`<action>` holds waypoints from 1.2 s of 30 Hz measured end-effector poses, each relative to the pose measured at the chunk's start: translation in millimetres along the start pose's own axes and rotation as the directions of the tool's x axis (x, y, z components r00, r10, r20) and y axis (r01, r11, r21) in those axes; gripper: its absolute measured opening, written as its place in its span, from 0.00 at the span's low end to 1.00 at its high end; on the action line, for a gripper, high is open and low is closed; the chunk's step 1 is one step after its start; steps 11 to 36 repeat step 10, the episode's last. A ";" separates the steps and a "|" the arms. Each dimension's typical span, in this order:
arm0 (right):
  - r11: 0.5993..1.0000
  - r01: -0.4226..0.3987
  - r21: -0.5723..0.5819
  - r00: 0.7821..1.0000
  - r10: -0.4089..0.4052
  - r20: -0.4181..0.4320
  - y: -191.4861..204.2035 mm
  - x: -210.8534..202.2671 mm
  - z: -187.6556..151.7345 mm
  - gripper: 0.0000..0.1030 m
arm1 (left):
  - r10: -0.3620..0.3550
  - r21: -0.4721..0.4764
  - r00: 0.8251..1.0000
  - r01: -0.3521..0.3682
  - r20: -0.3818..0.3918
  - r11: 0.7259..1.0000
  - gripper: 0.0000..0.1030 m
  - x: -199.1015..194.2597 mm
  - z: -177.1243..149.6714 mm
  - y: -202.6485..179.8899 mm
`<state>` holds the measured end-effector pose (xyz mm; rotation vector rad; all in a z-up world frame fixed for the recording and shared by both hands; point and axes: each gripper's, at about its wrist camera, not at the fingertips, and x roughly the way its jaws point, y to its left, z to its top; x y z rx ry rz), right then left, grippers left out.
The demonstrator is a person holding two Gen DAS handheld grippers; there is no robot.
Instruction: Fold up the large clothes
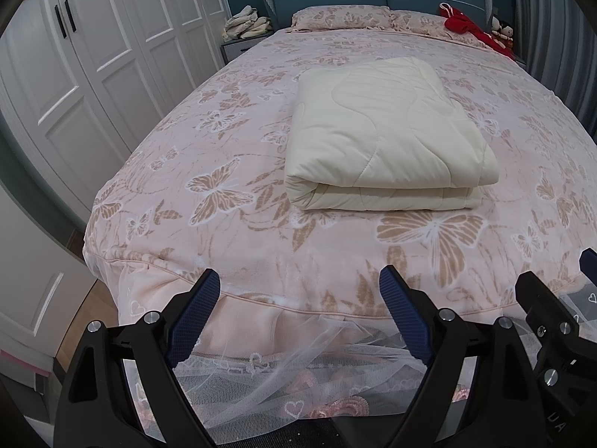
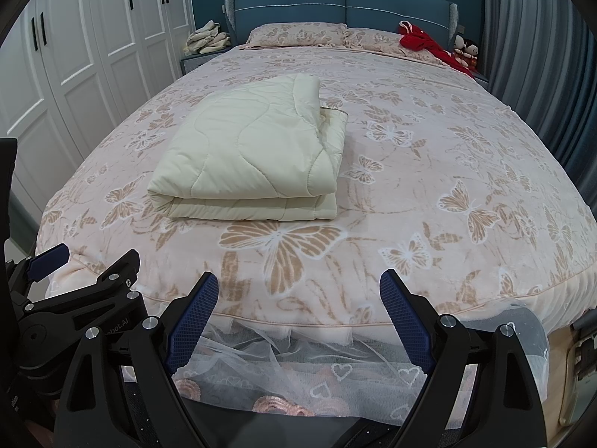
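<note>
A cream quilt (image 1: 388, 138) lies folded into a thick rectangle on the bed (image 1: 231, 171), toward the foot end and roughly in the middle of the pink butterfly bedspread. Its rounded fold faces the cameras, with two thick layers stacked one on the other; in the right wrist view the far right corner of the quilt (image 2: 253, 156) sits a little loose, with a lower layer edge peeking out beside it.

Both grippers hang just off the foot of the bed, well apart from the quilt. The left gripper (image 1: 300, 313) has its jaws spread wide with nothing between them; only the bedspread's edge and the white lace skirt (image 1: 268, 369) show in the gap. The right gripper (image 2: 298, 317) is likewise spread wide and holds nothing, and it appears at the right edge of the left wrist view, side by side with the left one.

At the head of the bed lie two pillows (image 2: 298, 35) against the blue headboard (image 2: 343, 0), with a red cloth (image 2: 425, 44) on the right one. A nightstand (image 2: 199, 59) to the left carries a pile of pale clothes (image 2: 207, 37). White wardrobe doors (image 2: 93, 30) line the left wall.
</note>
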<state>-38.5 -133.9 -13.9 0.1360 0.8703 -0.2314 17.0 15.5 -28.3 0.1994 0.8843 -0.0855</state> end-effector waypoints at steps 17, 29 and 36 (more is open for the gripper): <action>1.000 0.001 -0.001 1.000 -0.001 0.001 0.6 -0.4 0.8 0.84 | 0.006 -0.002 1.000 -0.006 -0.001 1.000 0.82 0.4 -0.6 1.1; 1.000 0.001 -0.001 1.000 -0.001 0.001 0.6 -0.4 0.8 0.84 | 0.006 -0.002 1.000 -0.006 -0.001 1.000 0.82 0.4 -0.6 1.1; 1.000 0.001 -0.001 1.000 -0.001 0.001 0.6 -0.4 0.8 0.84 | 0.006 -0.002 1.000 -0.006 -0.001 1.000 0.82 0.4 -0.6 1.1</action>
